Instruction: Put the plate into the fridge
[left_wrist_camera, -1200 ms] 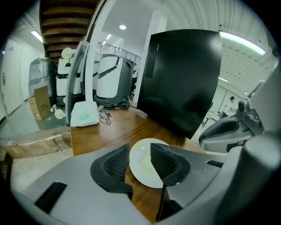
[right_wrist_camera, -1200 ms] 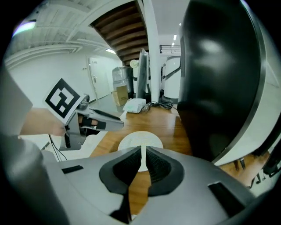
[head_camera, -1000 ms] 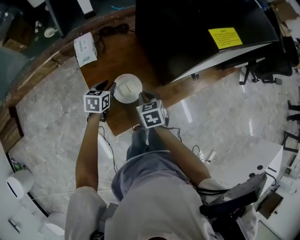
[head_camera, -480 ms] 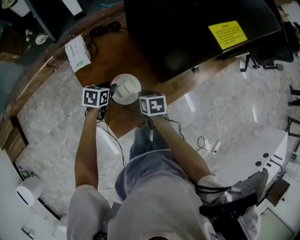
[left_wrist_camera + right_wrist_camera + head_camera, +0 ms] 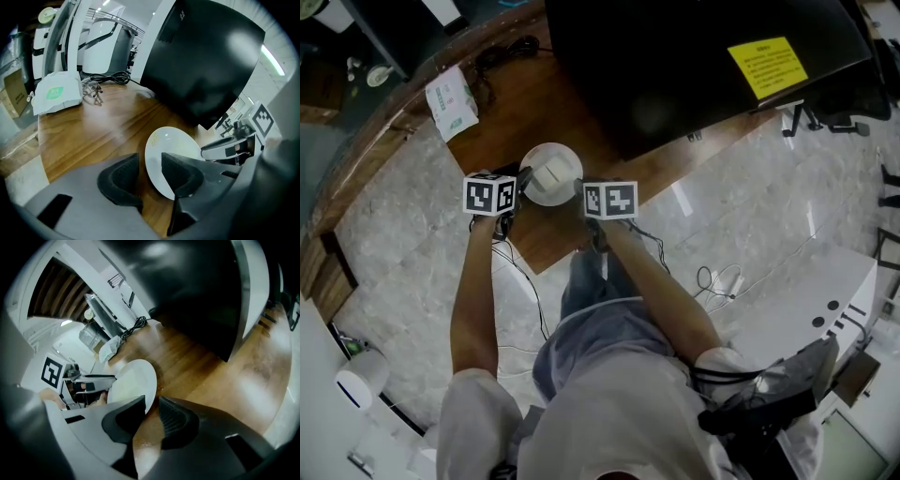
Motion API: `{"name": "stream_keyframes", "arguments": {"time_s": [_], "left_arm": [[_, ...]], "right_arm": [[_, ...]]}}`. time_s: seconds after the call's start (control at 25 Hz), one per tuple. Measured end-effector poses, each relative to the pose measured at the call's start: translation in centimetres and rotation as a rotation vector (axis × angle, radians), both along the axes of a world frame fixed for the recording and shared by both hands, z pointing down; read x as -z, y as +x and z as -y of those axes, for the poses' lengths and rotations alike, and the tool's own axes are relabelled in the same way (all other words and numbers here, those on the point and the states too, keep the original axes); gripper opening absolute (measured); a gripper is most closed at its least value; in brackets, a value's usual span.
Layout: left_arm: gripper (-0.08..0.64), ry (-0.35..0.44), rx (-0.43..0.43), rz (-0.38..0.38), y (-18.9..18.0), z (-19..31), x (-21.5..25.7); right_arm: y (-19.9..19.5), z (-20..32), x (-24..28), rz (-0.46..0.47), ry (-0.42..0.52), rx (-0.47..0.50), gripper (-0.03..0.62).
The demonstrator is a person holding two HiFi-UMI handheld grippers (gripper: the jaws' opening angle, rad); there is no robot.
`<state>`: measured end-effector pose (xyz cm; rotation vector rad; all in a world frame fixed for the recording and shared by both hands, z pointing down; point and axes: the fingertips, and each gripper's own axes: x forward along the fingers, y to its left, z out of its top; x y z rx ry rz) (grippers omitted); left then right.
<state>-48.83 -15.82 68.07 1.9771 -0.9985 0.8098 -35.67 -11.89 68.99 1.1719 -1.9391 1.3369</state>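
White plate [image 5: 550,173] lies flat on a wooden platform [image 5: 502,122] beside a black fridge [image 5: 675,66], with grey marble floor [image 5: 403,234] around it. Only the gripper views show the gaps. The left claw [image 5: 149,159] is released and has just been widening, with the plate's rim in its gap. The right claw [image 5: 151,403] is released at the opposite rim. Since a second ago both have sunk toward the plate, and the right marker cube [image 5: 610,200] has rolled level.
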Motion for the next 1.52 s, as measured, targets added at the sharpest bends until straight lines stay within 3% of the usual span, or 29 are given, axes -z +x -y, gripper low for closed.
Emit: {"name": "stream_keyframes", "arguments": {"time_s": [0.28,0.44,0.76,0.92,1.08,1.36,1.52], "left_arm": [[0.139,0.031,0.007,0.021,-0.1,-0.2,-0.1],[0.118,0.039,0.061,-0.009,-0.4,-0.2,-0.1],[0.098,0.026,0.095,-0.054,-0.9,0.1,0.0],[0.098,0.021,0.11,-0.082,-0.9,0.0,0.0],[0.098,0.012,0.094,-0.089,-0.8,0.1,-0.2],[0.098,0.031,0.104,-0.085,-1.5,0.9,-0.4],[0.098,0.051,0.1,-0.071,-0.4,0.1,0.5]], "right_arm": [[-0.9,-0.1,-0.1,0.132,-0.036,-0.033,0.091],[-1.1,0.1,-0.2,0.2,-0.047,-0.076,0.07],[-1.4,0.0,0.4,0.43,-0.081,-0.143,0.041],[-1.7,-0.1,1.2,0.594,-0.111,-0.178,0.031],[-2.3,-0.1,1.0,0.548,-0.088,-0.111,0.031],[-2.8,1.1,2.0,0.561,-0.009,-0.088,0.023],[-1.8,0.2,3.3,0.6,-0.011,-0.089,0.021]]}}
